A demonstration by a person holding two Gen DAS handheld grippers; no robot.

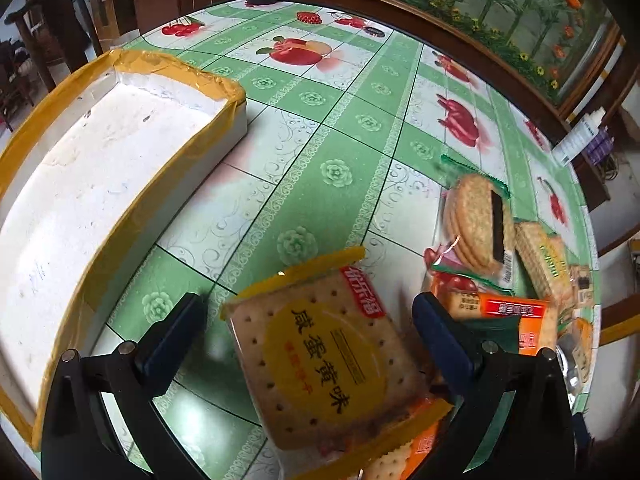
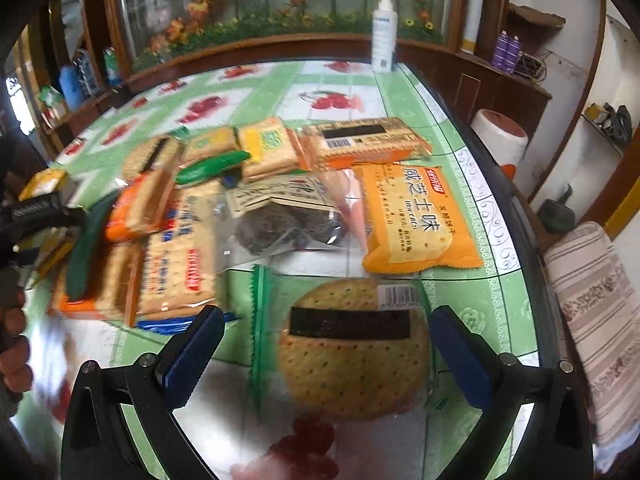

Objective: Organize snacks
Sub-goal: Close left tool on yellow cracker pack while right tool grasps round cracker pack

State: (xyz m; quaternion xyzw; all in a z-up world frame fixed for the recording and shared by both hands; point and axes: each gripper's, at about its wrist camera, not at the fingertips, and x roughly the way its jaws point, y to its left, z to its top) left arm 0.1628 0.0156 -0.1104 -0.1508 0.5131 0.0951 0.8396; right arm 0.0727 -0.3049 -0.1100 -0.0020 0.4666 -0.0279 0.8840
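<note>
The left gripper [image 1: 308,320] has its jaws spread around the yellow cracker packet [image 1: 328,356], probably not touching; the white tray [image 1: 120,128] lies to its left. The right gripper [image 2: 326,332] is spread around the round cracker packet [image 2: 352,356].

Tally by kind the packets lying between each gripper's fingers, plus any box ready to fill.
Square cracker packet: 1
Round cracker packet: 1
White foam box: 1
Total: 3

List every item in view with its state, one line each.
Left gripper: open, straddling the yellow cracker packet.
Right gripper: open, around the round cracker packet.
White tray: empty.
Snack pile: loose on the table.
Spray bottle: upright.
</note>
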